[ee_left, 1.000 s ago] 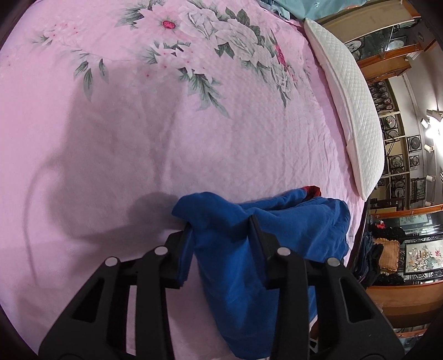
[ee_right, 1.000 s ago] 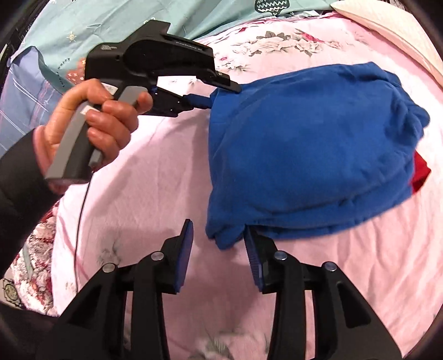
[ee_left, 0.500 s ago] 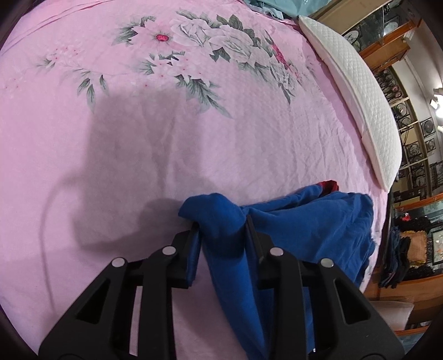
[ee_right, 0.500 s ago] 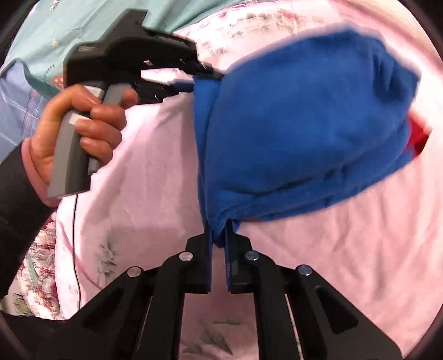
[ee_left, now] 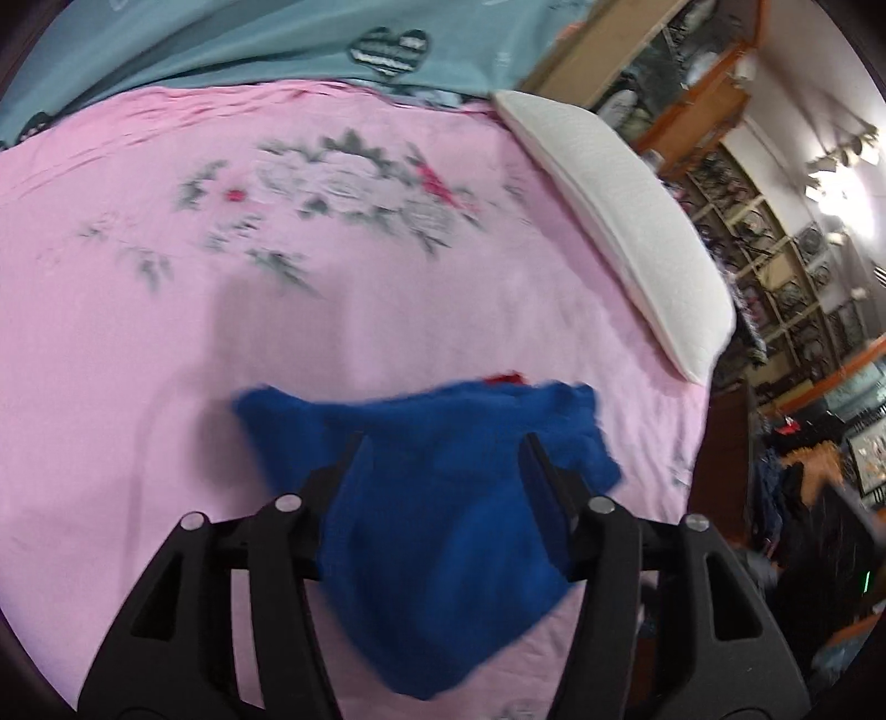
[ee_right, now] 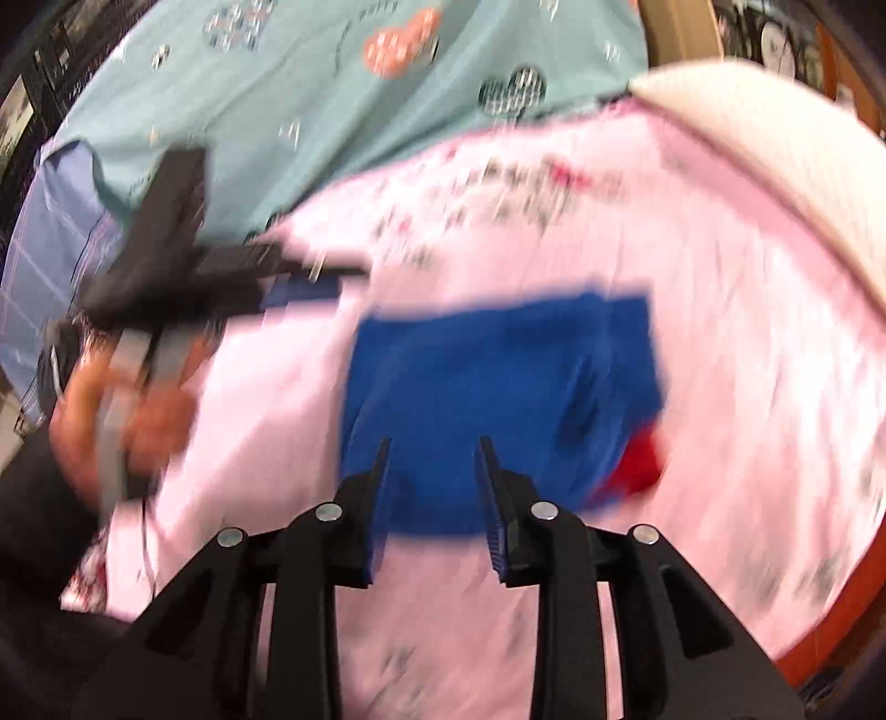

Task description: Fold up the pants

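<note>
The blue pants (ee_left: 432,498) lie folded in a compact bundle on the pink flowered sheet (ee_left: 166,332), with a bit of red cloth (ee_right: 637,465) showing at one edge. My left gripper (ee_left: 443,443) hovers above them, its jaws opening wide with no pad on the cloth. In the right wrist view the pants (ee_right: 498,376) are blurred. There the left gripper (ee_right: 338,279), held by a hand (ee_right: 149,410), is clear of their left edge. My right gripper (ee_right: 433,446) is also above the bundle with its jaws opening, and nothing is pinched between them.
A white quilted pillow (ee_left: 626,221) lies along the bed's right side. A teal patterned blanket (ee_left: 221,44) covers the far end. Beyond the bed's right edge stand wooden shelves (ee_left: 775,249) and dark clutter on the floor.
Both grippers were shut on the pants' near edge half a second ago. Now both have let go, opened and lifted back, and the pants rest on the sheet.
</note>
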`<move>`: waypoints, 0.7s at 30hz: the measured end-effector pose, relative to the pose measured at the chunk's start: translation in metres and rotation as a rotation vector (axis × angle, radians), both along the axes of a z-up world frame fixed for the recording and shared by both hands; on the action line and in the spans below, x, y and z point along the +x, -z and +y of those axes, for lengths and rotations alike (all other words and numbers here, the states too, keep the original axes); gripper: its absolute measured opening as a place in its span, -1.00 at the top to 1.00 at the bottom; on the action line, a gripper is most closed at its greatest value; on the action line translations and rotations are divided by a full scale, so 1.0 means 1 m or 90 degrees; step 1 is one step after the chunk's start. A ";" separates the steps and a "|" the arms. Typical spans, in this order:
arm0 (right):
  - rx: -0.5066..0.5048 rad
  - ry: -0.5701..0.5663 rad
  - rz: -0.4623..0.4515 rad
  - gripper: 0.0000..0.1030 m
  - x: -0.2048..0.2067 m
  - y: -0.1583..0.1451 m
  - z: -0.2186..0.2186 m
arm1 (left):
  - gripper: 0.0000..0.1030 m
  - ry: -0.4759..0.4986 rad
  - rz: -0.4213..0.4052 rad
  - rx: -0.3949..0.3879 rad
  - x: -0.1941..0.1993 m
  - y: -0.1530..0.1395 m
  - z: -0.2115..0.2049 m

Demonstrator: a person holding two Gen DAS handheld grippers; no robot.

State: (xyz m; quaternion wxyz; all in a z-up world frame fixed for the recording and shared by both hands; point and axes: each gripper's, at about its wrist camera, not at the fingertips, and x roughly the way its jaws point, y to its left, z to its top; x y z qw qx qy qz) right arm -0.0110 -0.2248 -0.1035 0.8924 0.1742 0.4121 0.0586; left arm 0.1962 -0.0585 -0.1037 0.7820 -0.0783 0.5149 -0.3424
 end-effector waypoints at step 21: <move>0.055 -0.156 0.020 0.57 0.038 0.022 -0.090 | -0.27 -0.025 -0.033 0.096 -0.072 0.017 -0.040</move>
